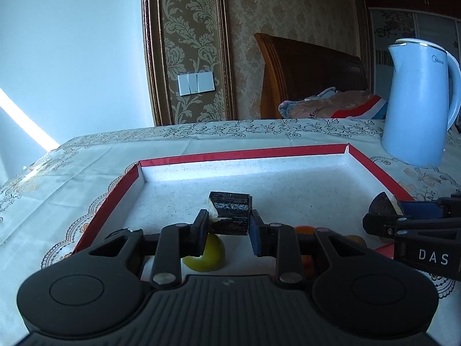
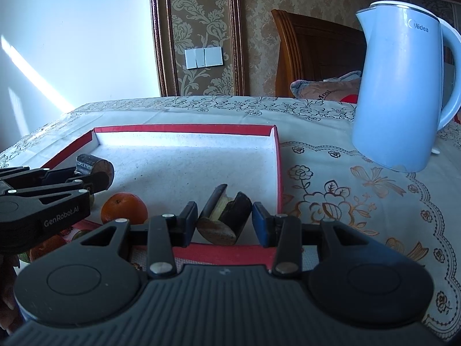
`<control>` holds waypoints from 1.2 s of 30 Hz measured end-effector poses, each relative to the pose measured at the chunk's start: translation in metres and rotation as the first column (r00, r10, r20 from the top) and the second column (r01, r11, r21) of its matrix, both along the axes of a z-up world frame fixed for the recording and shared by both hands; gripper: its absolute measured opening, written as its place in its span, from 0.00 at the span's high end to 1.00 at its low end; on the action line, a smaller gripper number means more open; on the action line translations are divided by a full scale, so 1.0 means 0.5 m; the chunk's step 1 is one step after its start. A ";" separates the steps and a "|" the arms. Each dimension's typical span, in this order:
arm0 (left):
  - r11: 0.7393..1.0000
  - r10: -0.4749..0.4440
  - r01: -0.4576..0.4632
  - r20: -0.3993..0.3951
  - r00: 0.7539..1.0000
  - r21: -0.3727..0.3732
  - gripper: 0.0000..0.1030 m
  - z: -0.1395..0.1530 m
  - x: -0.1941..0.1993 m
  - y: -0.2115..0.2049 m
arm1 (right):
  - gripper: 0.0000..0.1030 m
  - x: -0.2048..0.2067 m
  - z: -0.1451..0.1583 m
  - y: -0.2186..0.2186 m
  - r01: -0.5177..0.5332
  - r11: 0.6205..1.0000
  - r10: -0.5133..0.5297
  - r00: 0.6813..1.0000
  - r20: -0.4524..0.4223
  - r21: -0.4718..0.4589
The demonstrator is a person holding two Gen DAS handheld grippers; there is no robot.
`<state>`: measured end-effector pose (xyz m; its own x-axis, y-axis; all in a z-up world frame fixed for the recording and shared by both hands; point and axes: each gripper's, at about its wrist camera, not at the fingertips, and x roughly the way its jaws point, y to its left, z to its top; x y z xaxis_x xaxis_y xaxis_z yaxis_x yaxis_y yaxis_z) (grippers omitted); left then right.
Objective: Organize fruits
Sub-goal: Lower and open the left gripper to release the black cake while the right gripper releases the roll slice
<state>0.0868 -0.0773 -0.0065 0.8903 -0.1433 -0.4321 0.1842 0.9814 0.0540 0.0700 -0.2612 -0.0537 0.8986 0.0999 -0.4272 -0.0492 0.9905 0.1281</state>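
Note:
My left gripper (image 1: pixel 229 216) is shut on a dark-skinned cut piece of sugarcane (image 1: pixel 230 207), held above the white floor of a red-rimmed shallow box (image 1: pixel 245 154). Under it lie a yellow-green fruit (image 1: pixel 210 256) and an orange (image 1: pixel 305 229). My right gripper (image 2: pixel 224 216) is shut on a second dark sugarcane piece (image 2: pixel 227 219) over the box's near right corner (image 2: pixel 278 173). In the right wrist view the left gripper (image 2: pixel 86 176) hangs at the left with its piece (image 2: pixel 92 165), and the orange (image 2: pixel 124 207) sits below it. The right gripper (image 1: pixel 391 210) shows at the left wrist view's right edge.
A tall light-blue kettle (image 2: pixel 403 86) stands on the embroidered tablecloth (image 2: pixel 331 190) just right of the box. More fruit (image 2: pixel 46 245) lies outside the box's near left edge. A wooden headboard and pillow sit behind the table.

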 end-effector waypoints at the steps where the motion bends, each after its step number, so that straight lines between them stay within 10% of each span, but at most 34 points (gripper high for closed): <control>1: 1.000 -0.006 0.006 -0.007 1.000 -0.031 0.72 0.002 0.003 0.010 | 0.62 -0.001 0.000 0.000 0.001 1.000 -0.001 1.000 0.001 0.000; 36: 0.994 -0.105 0.105 0.000 0.995 -0.030 0.72 -0.006 -0.014 0.002 | 0.62 -0.002 -0.002 0.004 -0.016 1.000 0.016 1.000 0.003 -0.008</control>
